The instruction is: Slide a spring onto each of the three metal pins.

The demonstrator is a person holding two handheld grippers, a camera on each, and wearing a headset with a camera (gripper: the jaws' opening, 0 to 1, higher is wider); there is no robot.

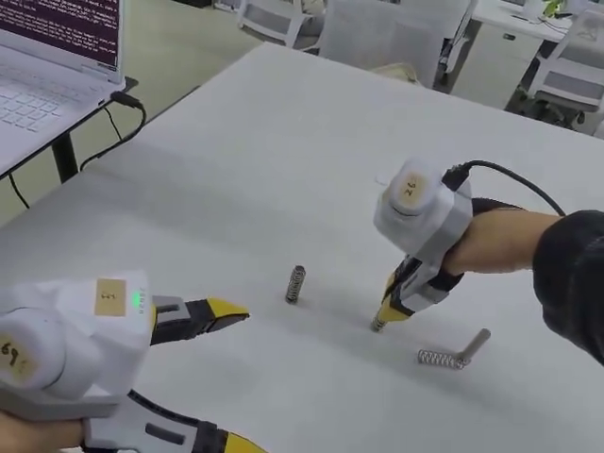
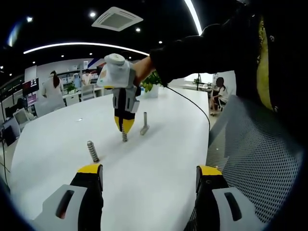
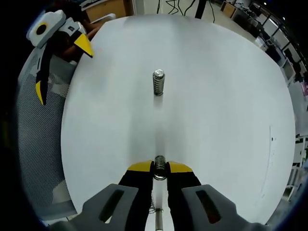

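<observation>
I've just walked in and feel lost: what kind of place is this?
Most likely an open-plan office or lab: a large white table with an open laptop on a stand beside it, office chairs behind, and a ceiling air vent overhead in the left gripper view.

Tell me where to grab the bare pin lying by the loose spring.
Take the pin at mid-shaft, from above, jaws across it: it seems to lie flat on the table, and a spring crowds one end.
</observation>
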